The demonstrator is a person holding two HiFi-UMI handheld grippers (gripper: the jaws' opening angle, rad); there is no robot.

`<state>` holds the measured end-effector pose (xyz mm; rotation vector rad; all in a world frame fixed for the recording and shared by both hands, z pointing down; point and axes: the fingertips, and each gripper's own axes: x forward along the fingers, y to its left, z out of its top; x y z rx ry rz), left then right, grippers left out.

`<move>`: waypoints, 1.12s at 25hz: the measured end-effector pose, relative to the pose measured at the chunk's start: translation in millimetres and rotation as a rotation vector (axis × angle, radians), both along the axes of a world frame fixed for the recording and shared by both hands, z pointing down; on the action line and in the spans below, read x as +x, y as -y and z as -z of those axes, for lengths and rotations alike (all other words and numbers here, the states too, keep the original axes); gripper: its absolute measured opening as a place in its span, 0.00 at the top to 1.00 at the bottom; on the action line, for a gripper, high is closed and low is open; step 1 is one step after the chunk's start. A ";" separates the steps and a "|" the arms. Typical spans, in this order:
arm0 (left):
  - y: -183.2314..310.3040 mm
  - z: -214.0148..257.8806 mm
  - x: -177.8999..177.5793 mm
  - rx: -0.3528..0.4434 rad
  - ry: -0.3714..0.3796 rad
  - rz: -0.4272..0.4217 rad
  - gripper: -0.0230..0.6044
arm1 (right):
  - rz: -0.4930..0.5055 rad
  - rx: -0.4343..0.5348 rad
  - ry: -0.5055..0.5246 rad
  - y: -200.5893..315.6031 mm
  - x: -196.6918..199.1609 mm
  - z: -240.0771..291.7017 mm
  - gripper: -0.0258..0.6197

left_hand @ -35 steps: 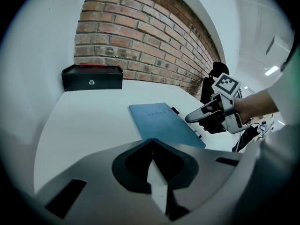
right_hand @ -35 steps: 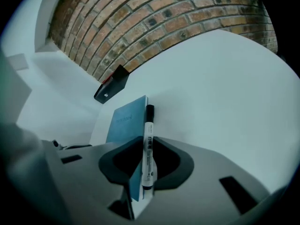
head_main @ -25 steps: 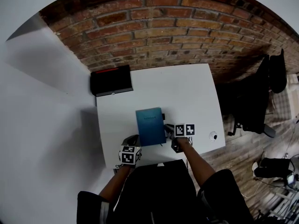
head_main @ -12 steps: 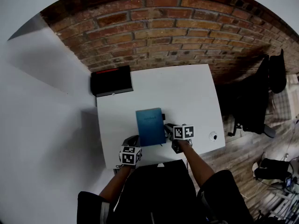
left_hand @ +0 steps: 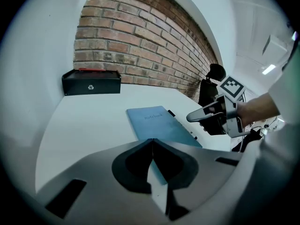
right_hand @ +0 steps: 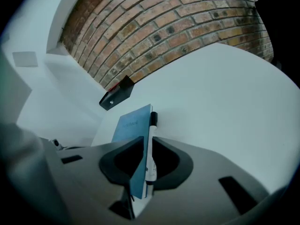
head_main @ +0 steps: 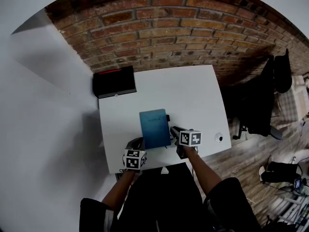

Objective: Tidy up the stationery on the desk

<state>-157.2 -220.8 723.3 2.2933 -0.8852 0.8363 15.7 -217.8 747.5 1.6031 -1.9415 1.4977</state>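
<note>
A blue notebook [head_main: 154, 128] lies flat in the middle of the white desk [head_main: 193, 93]. A white marker with a black cap [right_hand: 151, 125] lies along the notebook's right edge; its cap end [left_hand: 171, 113] also shows in the left gripper view. My right gripper [head_main: 174, 130] [right_hand: 147, 143] [left_hand: 192, 118] is at that edge, its jaws narrowed around the marker, with the notebook's edge [right_hand: 136, 163] between them too. My left gripper [head_main: 137, 144] [left_hand: 152, 143] is shut and empty, just short of the notebook's near left corner [left_hand: 161, 177].
A black box with a red strip [head_main: 114, 82] [left_hand: 91, 82] [right_hand: 116, 93] stands at the desk's far left corner against the brick wall. A small round white object [head_main: 219, 138] sits at the desk's right edge. A black office chair [head_main: 263, 100] stands to the right.
The right gripper has rolled a little and edged left against the notebook's right side. The left gripper has stayed where it was.
</note>
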 end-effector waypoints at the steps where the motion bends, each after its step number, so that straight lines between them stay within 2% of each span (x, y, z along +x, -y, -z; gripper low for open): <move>1: 0.1 2.3 0.4 0.010 -0.005 -0.002 0.94 | -0.008 0.008 -0.018 -2.4 0.5 2.1 0.85; 7: -1.3 19.6 6.4 0.074 -0.044 -0.001 0.94 | 0.006 0.085 -0.185 -16.6 -1.4 20.3 0.92; 15: -22.3 52.4 17.8 0.166 -0.084 0.049 0.94 | 0.052 0.245 -0.328 -41.5 -10.2 58.7 0.93; 22: -68.0 72.9 26.3 0.214 -0.086 0.100 0.94 | 0.083 0.397 -0.412 -82.2 -4.8 102.5 0.93; 28: -120.8 88.8 35.5 0.267 -0.079 0.118 0.94 | 0.124 0.499 -0.440 -128.4 -5.0 129.6 0.93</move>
